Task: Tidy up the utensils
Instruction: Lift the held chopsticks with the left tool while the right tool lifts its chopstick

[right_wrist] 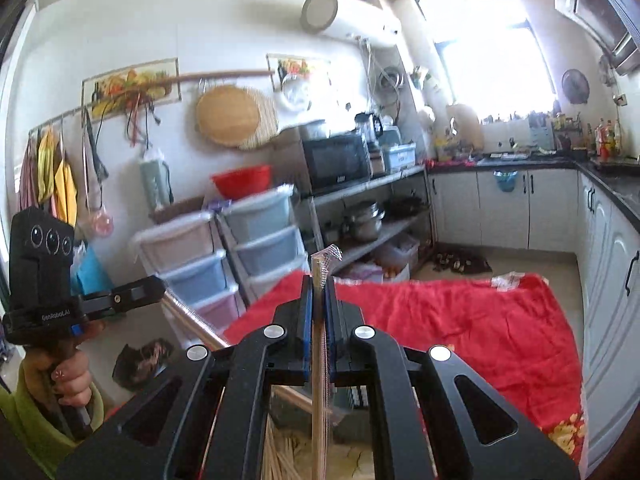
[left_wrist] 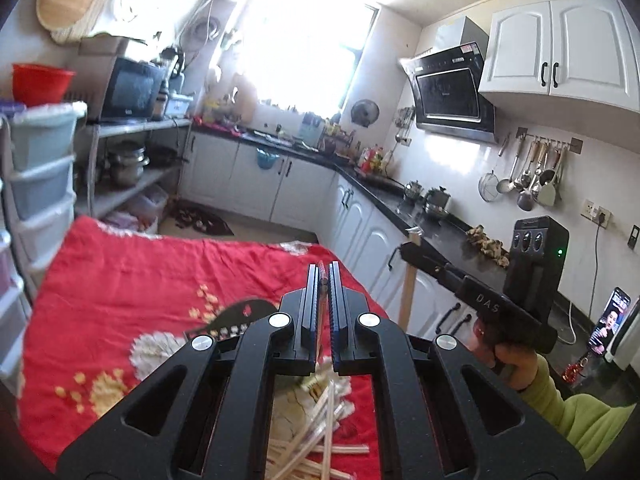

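— What are the claws gripping?
— Left gripper [left_wrist: 322,270] is pinching a thin wrapped stick; right gripper [right_wrist: 319,280] is clamping wooden chopsticks [right_wrist: 319,380] in crinkly plastic, above the red cloth [right_wrist: 460,320].

I'm working in a home kitchen. Ahead of my left tongs a black counter [left_wrist: 372,188] runs over white cabinets [left_wrist: 256,184], with a range hood [left_wrist: 448,92] and hanging ladles [left_wrist: 528,176] to their right. Beyond my right tongs stand a microwave [right_wrist: 336,160] and plastic drawers [right_wrist: 264,240].
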